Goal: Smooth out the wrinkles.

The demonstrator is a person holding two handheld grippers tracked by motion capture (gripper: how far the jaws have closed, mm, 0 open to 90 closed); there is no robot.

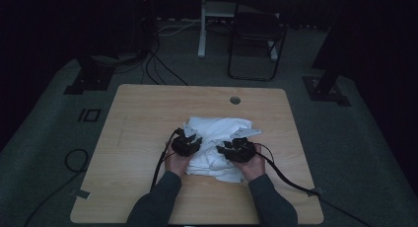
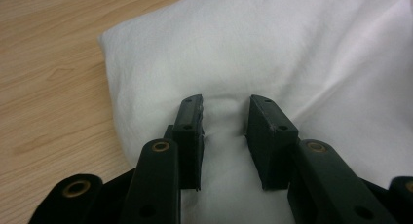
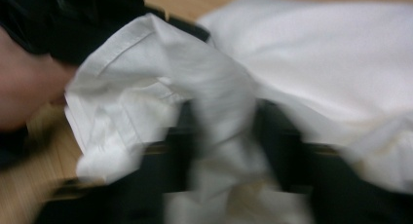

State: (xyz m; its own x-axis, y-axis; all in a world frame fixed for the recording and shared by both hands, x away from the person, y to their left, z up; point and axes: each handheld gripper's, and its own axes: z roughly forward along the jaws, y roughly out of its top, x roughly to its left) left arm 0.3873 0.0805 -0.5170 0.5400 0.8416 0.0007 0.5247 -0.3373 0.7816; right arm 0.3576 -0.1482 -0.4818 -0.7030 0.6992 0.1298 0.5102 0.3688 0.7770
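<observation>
A crumpled white cloth [image 1: 217,131] lies in the middle of the wooden table [image 1: 143,118]. My left gripper [image 1: 190,140] rests on its left side. In the left gripper view the jaws [image 2: 225,107] stand a little apart and pinch a raised fold of the cloth [image 2: 272,48] between them. My right gripper [image 1: 231,149] sits on the cloth's near right part. The right gripper view is blurred; a bunched strip of the cloth [image 3: 341,63] runs up between its jaws [image 3: 224,136], and a hemmed corner hangs to the left. A hand [image 3: 24,87] shows at that view's left edge.
A round cable hole [image 1: 235,100] sits near the table's far edge. Beyond the table stand a dark folding chair [image 1: 256,39] and a white post [image 1: 202,24]. Cables [image 1: 74,160] lie on the grey floor at the left. Each gripper trails a black cable across the table.
</observation>
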